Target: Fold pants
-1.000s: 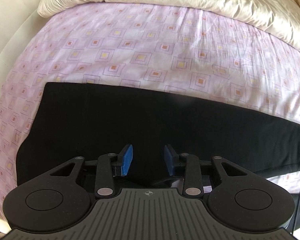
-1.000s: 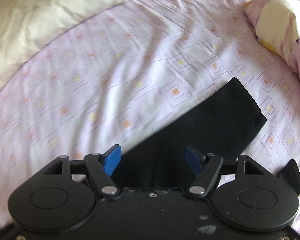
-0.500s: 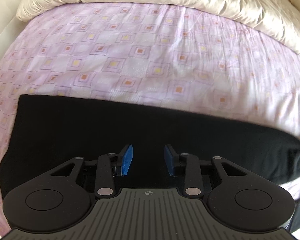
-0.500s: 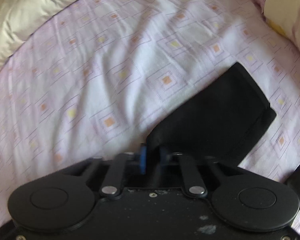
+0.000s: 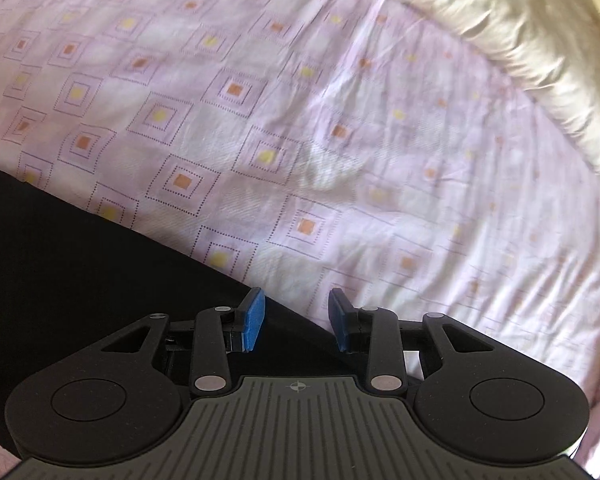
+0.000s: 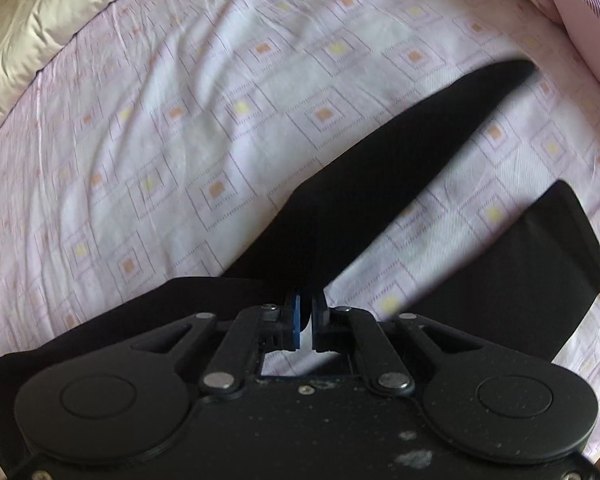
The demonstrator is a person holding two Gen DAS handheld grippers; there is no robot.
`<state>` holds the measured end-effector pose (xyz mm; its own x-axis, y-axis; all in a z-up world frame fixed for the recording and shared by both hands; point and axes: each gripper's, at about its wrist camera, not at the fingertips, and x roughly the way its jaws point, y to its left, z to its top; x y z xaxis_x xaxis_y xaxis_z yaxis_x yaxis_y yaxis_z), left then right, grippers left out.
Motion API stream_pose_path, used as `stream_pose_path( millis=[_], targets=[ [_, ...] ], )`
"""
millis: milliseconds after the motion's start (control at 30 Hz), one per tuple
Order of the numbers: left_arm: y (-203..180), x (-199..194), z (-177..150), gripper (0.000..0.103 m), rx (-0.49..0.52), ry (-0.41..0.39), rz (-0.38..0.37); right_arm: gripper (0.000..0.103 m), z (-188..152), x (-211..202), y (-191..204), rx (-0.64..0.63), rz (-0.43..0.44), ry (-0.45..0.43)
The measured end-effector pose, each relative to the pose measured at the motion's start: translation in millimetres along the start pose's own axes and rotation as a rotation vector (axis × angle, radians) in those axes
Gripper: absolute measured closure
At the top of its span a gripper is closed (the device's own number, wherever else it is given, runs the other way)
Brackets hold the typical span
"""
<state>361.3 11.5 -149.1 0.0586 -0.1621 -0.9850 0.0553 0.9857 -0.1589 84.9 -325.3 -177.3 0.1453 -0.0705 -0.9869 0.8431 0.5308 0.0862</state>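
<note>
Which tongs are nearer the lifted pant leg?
Right. The right tongs are shut on the black pant leg, which rises off the patterned bedsheet. The left tongs stand open above the pants' edge, gripping nothing.

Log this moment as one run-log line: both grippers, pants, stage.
right hand-held gripper: just closed, pinching black pants | left hand-held gripper: open over pants edge | surface: patterned bedsheet | stage: leg lifted, fold not done
</note>
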Motion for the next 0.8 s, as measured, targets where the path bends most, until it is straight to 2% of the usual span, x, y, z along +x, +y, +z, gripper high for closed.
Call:
stream_pose_path(
  millis=[167, 267, 300, 333, 367, 467, 567, 700, 800],
  targets=[
    [-10.0, 20.3, -1.0, 0.069, 0.024, 0.043, 0.071, 0.098, -2.2, 0.7, 2.1, -0.023, -0.004, -0.005],
    [-10.1, 38.2, -3.9, 0.069, 0.026, 0.109, 0.086, 0.098, 0.5, 1.3, 1.0, -0.01, 0.004, 0.0],
    [-9.7, 40.5, -6.4, 0.071, 0.021, 0.099, 0.088, 0.098, 3.5, 3.8, 0.8, -0.006, 0.006, 0.002],
    [-8.8, 38.0, -8.6, 0.077, 0.003, 0.073, 0.083, 0.098, 3.2, 4.0, 0.4, -0.004, 0.008, 0.003],
    [-7.8, 35.3, -9.9, 0.092, -0.008, 0.052, 0.076, 0.098, 3.6, 4.5, 0.2, -0.001, 0.01, 0.005],
    [-1.8, 21.6, -17.1, 0.098, 0.004, 0.006, 0.033, 0.098, 8.5, -1.1, -3.5, 0.003, 0.02, 0.004],
    [5.1, -13.2, -40.0, 0.099, 0.034, -0.101, -0.009, 0.098, 13.2, -16.7, -2.8, -0.019, 0.036, -0.035],
    [13.9, -68.8, -85.5, 0.099, 0.092, -0.236, -0.044, 0.098, 8.0, -61.2, -3.7, -0.096, 0.074, -0.158],
    [30.7, -99.6, -120.7, 0.099, 0.113, -0.292, -0.074, 0.098, -1.9, -89.4, -13.1, -0.124, 0.091, -0.218]
  ],
)
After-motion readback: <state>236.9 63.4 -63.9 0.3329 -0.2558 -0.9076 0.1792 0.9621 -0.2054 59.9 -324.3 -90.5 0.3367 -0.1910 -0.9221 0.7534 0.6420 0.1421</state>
